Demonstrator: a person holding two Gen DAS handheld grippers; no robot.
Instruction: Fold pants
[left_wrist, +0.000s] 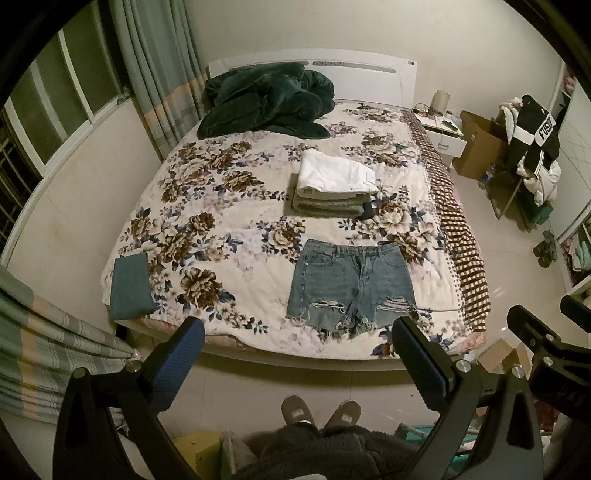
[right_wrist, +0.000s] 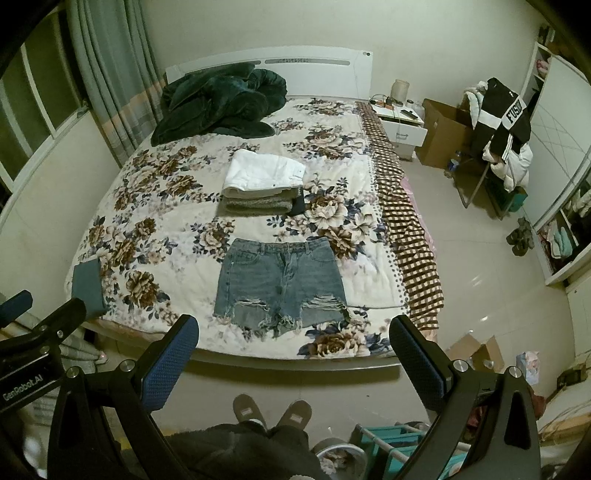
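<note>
Denim shorts, one; folded stack, one.

Both wrist cameras look down from the foot of the bed toward its headboard, well back from it. They sit side by side and share nearly the whole bed.

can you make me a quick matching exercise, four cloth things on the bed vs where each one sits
Things:
1. denim shorts
2. dark green blanket
3. white folded pants
4. teal folded cloth

Places:
A. bunched by the headboard
B. near left corner of the bed
C. spread flat near the foot edge
D. on top of a grey folded garment, mid-bed

Pairs: 1-C, 2-A, 3-D, 4-B
</note>
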